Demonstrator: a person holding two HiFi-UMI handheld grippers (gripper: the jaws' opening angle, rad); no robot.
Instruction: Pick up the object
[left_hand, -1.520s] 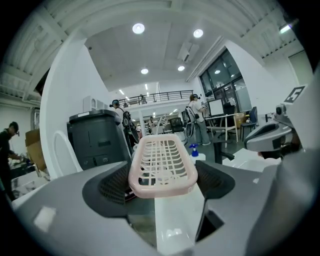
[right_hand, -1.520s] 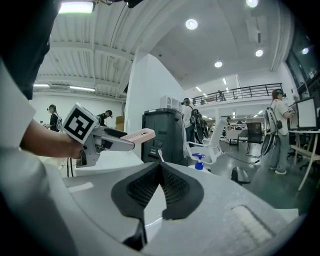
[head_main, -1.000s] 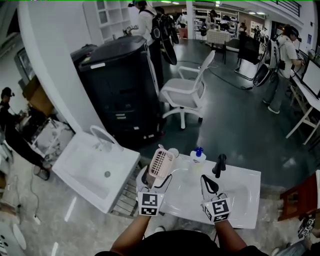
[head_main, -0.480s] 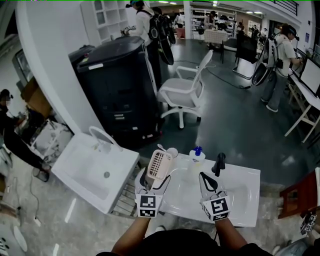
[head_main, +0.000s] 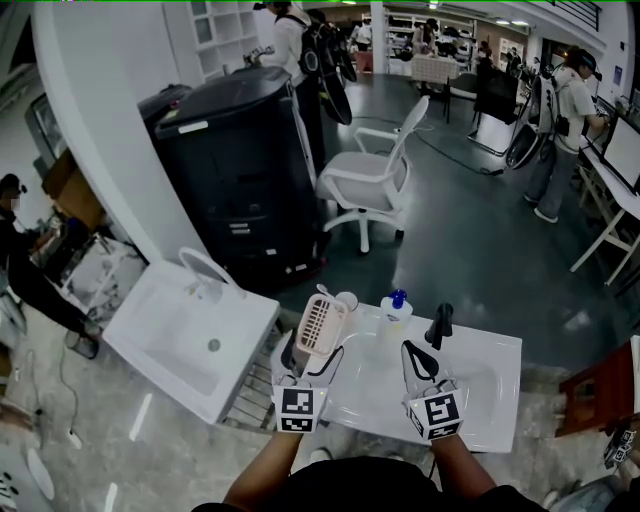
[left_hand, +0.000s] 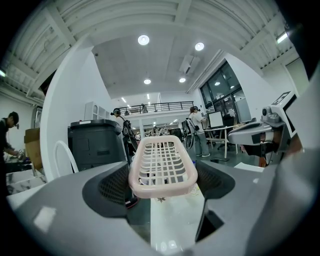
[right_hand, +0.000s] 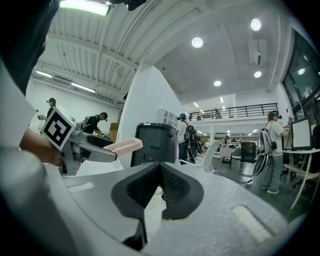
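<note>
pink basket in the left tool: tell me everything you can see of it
The basket is pale pink, plastic by its look: a shallow oblong tray with a rounded rim and a slotted grid base, seemingly empty. The left tool clamps its near end, one pad on each long side, so it juts forward, clear of the white sink below. Nothing else touches it.

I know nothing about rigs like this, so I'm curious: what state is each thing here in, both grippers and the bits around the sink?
left gripper: shut on the pink basket
pink basket: held, tilted, clear of the sink
right gripper: shut, empty
soap bottle: upright, blue cap on
cup: upright at the sink's back edge
black faucet: no water seen running
office chair: upright, nobody in it
</note>
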